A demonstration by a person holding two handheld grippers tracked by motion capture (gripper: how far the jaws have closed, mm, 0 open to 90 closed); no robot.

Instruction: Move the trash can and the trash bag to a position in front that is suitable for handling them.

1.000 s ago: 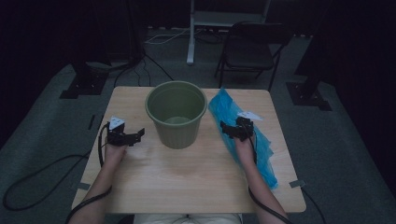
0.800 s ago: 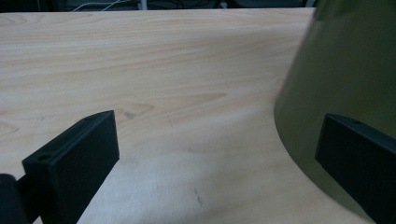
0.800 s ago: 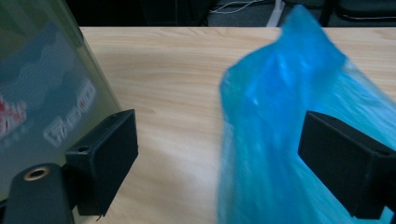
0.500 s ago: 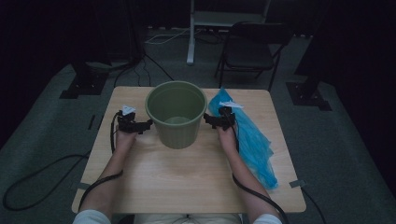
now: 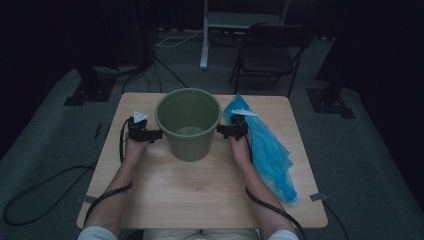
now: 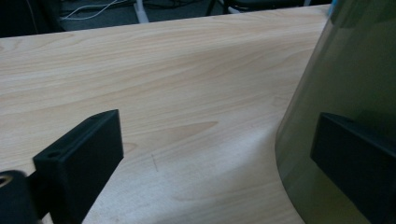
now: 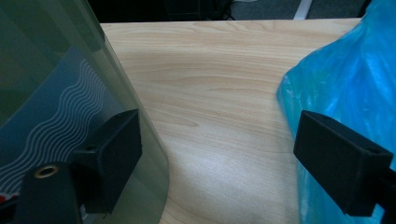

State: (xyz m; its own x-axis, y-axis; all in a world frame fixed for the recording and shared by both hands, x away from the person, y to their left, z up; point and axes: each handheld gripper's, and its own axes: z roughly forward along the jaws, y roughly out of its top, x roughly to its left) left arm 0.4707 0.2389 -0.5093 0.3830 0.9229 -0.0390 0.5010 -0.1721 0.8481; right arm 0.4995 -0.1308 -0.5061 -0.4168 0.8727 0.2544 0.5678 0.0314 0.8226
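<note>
Two tools, left [image 5: 156, 135] and right [image 5: 222, 131], jaws apart, flank one green bucket [image 5: 188, 124]; one blue bag [image 5: 267, 150] lies beside.

Green bucket [image 5: 188, 123] upright on tabletop [image 5: 200, 195]. Left gripper [image 5: 152, 134] at its left wall, right gripper [image 5: 224, 131] at its right wall. Blue plastic bag [image 5: 270, 150] lies beside right gripper.

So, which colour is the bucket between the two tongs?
The bucket is olive green, clearest in the high view; the right gripper view shows a label with wavy lines on its side.
</note>
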